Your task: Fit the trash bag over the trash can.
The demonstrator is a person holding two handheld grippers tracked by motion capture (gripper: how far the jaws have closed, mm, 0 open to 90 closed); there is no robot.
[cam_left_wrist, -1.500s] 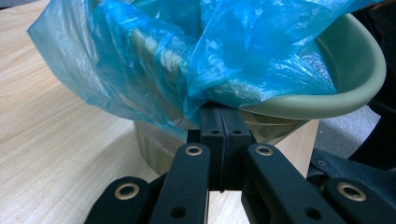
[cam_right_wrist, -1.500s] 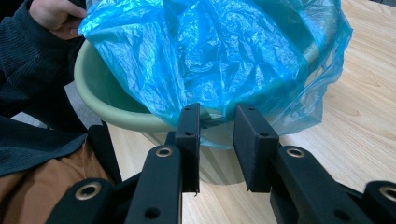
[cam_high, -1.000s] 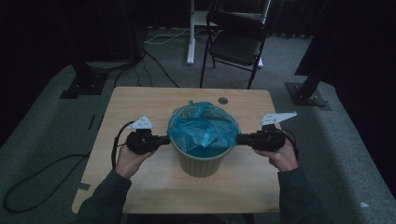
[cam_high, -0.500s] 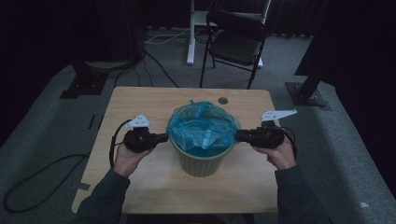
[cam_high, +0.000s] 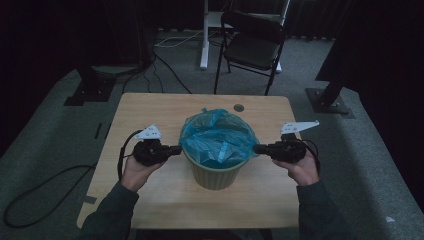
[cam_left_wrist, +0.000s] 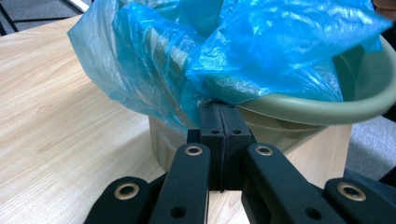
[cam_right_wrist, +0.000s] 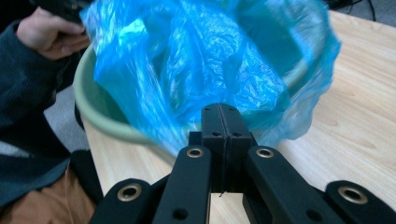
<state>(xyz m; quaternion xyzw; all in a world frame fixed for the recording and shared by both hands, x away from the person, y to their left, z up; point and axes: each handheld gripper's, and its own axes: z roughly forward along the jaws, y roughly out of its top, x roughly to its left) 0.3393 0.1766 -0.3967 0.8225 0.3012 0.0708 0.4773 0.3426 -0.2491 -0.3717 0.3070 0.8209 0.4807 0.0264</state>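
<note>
A pale green bin (cam_high: pixel 215 172) stands mid-counter (cam_high: pixel 150 107), with a blue bag (cam_high: pixel 217 140) bunched inside and its edges spilling over the rim. The work in hand looks like lining the bin. The left claw (cam_high: pixel 177 149) is clenched at the near-left rim, and in the left gripper view its jaws meet right at the hanging film (cam_left_wrist: pixel 140 79) — whether plastic is actually pinched, I cannot tell. The right claw (cam_high: pixel 257 148) has just been closing at the opposite rim, its jaws now together below the bag's edge (cam_right_wrist: pixel 187 79); a grip there is likewise unclear. The bag is in, but crumpled and uneven — spreading and folding its mouth over the rim remains
</note>
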